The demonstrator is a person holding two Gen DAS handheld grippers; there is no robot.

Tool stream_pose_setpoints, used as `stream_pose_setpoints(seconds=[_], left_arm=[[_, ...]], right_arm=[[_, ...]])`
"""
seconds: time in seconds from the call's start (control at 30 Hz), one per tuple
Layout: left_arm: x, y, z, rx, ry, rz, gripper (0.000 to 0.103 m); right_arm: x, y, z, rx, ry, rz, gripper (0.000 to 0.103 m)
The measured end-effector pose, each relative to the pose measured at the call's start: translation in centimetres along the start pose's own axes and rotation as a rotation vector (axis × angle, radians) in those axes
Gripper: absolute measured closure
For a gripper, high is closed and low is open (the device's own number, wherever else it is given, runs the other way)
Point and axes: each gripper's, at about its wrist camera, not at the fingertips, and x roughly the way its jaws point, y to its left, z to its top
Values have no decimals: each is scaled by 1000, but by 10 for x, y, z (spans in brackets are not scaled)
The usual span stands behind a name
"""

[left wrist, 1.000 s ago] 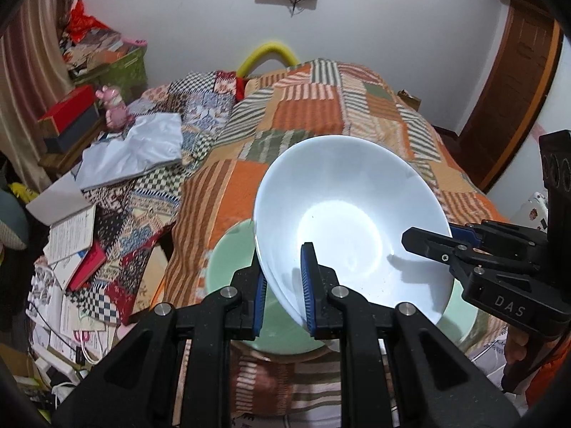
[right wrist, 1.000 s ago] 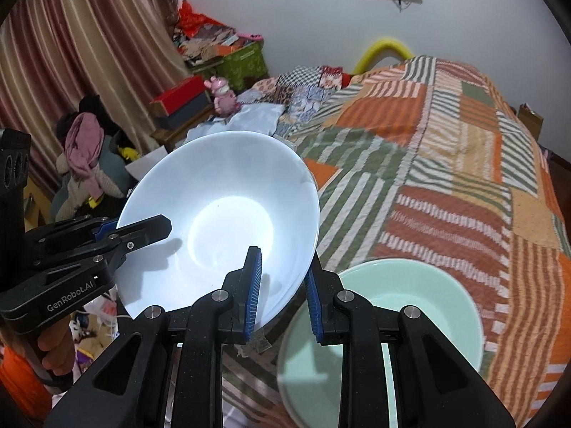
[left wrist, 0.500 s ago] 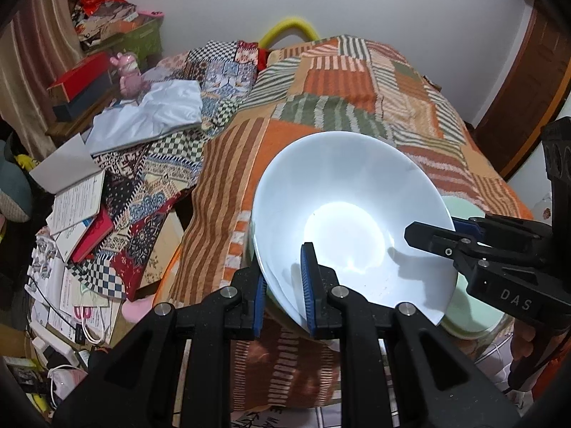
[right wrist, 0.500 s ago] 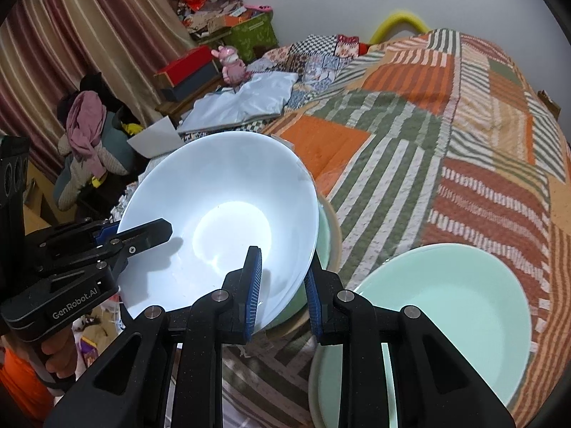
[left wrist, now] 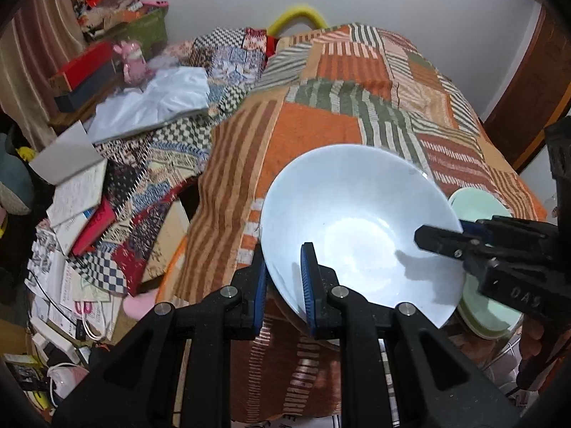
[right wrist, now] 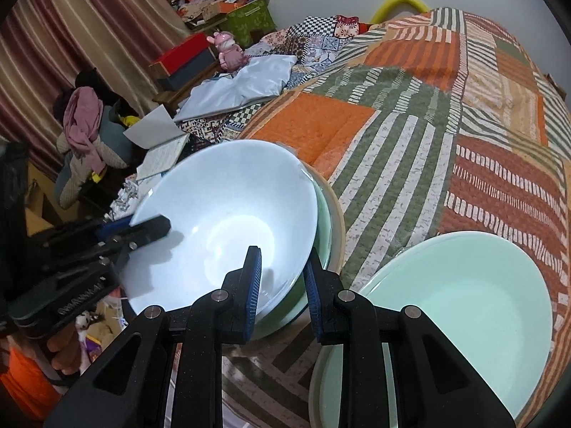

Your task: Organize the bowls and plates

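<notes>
A large white bowl (left wrist: 360, 228) is held by both grippers at the near edge of the bed. My left gripper (left wrist: 283, 285) is shut on its left rim. My right gripper (right wrist: 282, 287) is shut on its right rim and also shows in the left wrist view (left wrist: 446, 237). In the right wrist view the white bowl (right wrist: 228, 221) sits down inside a pale green bowl (right wrist: 323, 221) on a tan dish (right wrist: 337, 214). A stack of pale green plates (right wrist: 460, 306) lies to the right and also shows in the left wrist view (left wrist: 478, 207).
The patchwork quilt (left wrist: 357, 82) covers the bed behind the dishes. Left of the bed lie books and papers (left wrist: 78, 199), a white cloth (left wrist: 153, 100) and a red box (left wrist: 85, 67). A wooden door (left wrist: 528, 100) stands at the right.
Both grippers carried the white bowl left and down, off the green plate stack, and lowered it into the green bowl at the bed's near left corner. Both grips held.
</notes>
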Motion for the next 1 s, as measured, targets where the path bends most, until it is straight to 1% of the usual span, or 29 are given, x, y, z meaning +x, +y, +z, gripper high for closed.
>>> stream_pose_setpoints(seconds=[0.1,0.23,0.3,0.33,0.37,0.5,0.53,0.57,0.63,0.67,0.77,0.83,1.0], left_arm=[[1,-3,-2,19,-9,21,85],[1,-4,-2,14,-6,19,85],[1,-4,-2,14,-1,18,85],[0,-4,-1,15,-1,17,85],[-2,-4,-1,16,-6,20,85],[-8,-1,0,7,-23,-3,85],[-9,-1,0,2,-23,-9,82],[-10,0,0,-2,-21,-14,76],[-10,2,-2,-11,-20,-19,68],[-9,2,-4,-14,-18,-21,66],[-3,3,-8,-23,9,-28,66],[3,4,-11,-32,31,-41,65],[11,4,-14,-56,41,-74,65]], right_arm=[[0,3,0,-13,2,-6,80],[-1,2,0,-16,1,-9,79],[-4,3,1,-28,-10,-31,78],[-7,5,1,-41,-19,-63,77],[-11,6,2,-57,-32,-75,77],[-20,1,4,-64,-56,-65,77],[-21,0,4,-64,-61,-68,77],[-21,-1,5,-65,-63,-72,77],[-19,-4,5,-59,-60,-76,77],[-16,-6,5,-50,-55,-78,76],[-8,-13,2,-22,-30,-69,76],[-4,-15,1,-6,-22,-55,72],[3,-14,-1,-6,-6,-36,70]])
